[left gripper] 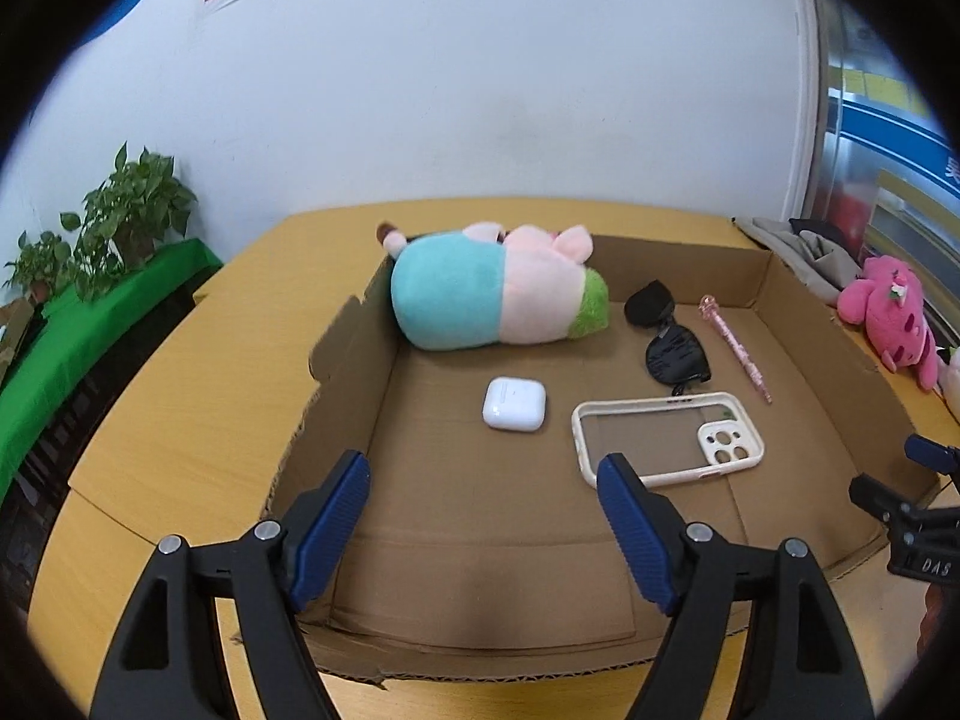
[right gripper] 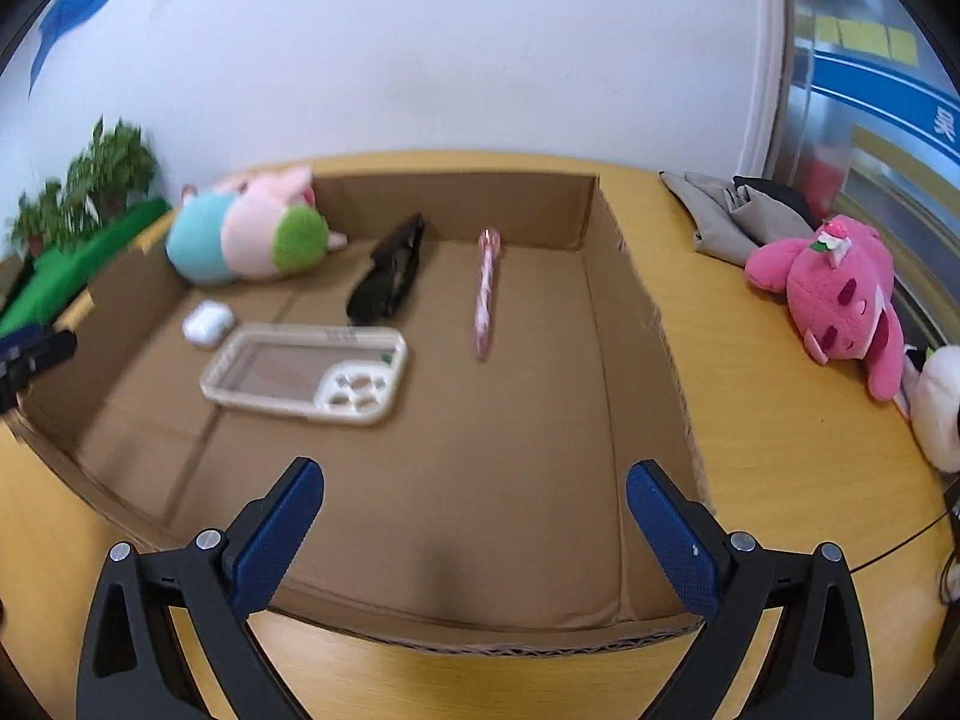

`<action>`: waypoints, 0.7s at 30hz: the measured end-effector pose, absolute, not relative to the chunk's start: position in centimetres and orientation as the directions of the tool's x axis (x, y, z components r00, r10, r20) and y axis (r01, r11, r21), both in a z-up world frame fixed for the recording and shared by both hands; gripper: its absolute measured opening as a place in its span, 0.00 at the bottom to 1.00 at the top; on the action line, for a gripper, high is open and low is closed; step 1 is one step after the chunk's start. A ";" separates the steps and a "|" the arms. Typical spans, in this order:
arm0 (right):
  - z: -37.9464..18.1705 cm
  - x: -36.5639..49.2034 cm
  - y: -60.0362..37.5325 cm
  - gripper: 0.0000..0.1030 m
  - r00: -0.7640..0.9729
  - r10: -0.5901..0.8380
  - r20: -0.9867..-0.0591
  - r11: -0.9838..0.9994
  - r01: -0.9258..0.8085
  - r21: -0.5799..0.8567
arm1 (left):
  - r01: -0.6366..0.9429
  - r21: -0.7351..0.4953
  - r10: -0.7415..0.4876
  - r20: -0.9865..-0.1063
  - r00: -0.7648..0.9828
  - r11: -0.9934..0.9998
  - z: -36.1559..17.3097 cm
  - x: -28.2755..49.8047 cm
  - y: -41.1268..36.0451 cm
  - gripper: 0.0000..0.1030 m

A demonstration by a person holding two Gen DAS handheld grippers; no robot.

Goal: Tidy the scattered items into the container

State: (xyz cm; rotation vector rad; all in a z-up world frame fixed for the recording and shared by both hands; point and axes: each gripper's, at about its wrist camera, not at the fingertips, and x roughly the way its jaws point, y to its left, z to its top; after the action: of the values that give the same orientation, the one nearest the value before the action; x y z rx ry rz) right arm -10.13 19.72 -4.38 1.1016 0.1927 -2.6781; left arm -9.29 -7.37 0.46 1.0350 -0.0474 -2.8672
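A shallow cardboard box (left gripper: 840, 360) (right gripper: 636, 324) lies on the yellow table. Inside it are a pastel plush toy (left gripper: 492, 294) (right gripper: 246, 237), a white earbud case (left gripper: 514, 404) (right gripper: 208, 323), a cream phone case (left gripper: 666, 435) (right gripper: 306, 375), black sunglasses (left gripper: 669, 339) (right gripper: 390, 279) and a pink pen (left gripper: 735, 348) (right gripper: 486, 294). My left gripper (left gripper: 483, 501) is open and empty over the box's near left part. My right gripper (right gripper: 474, 516) is open and empty over the box's near right part; it also shows in the left wrist view (left gripper: 918, 498).
A pink plush (right gripper: 840, 294) (left gripper: 894, 312) and a white plush (right gripper: 939, 408) lie on the table right of the box. Grey and black cloth (right gripper: 738, 210) lies at the back right. Potted plants (left gripper: 120, 216) on a green cloth stand at the left by the wall.
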 end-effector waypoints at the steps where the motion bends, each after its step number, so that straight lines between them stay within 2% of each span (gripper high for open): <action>1: -4.8 -10.1 20.1 0.99 -0.690 -0.184 -0.700 -0.963 0.268 -0.011 | 0.081 0.066 -0.104 -0.633 -0.767 -0.995 0.0 -9.4 -7.3 0.76; 11: -5.6 -8.9 20.5 1.00 -0.794 -0.244 -0.557 -0.956 0.295 -0.002 | 0.064 0.063 -0.090 -0.607 -0.789 -0.996 -4.4 -9.5 -7.3 0.76; 13: -5.5 -8.6 20.6 1.00 -0.810 -0.254 -0.529 -0.954 0.301 -0.003 | 0.069 0.064 -0.093 -0.580 -0.809 -0.996 -4.5 -9.5 -7.2 0.78; 21: -5.4 -8.8 20.5 1.00 -0.812 -0.256 -0.524 -0.953 0.302 -0.003 | 0.054 0.058 -0.077 -0.546 -0.834 -0.997 -4.7 -10.0 -6.8 0.82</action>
State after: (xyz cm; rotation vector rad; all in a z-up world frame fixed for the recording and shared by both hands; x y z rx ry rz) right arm -8.81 20.51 -5.45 0.7737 0.1243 -2.7370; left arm -9.98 -6.77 -4.69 0.8786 -0.0613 -2.9440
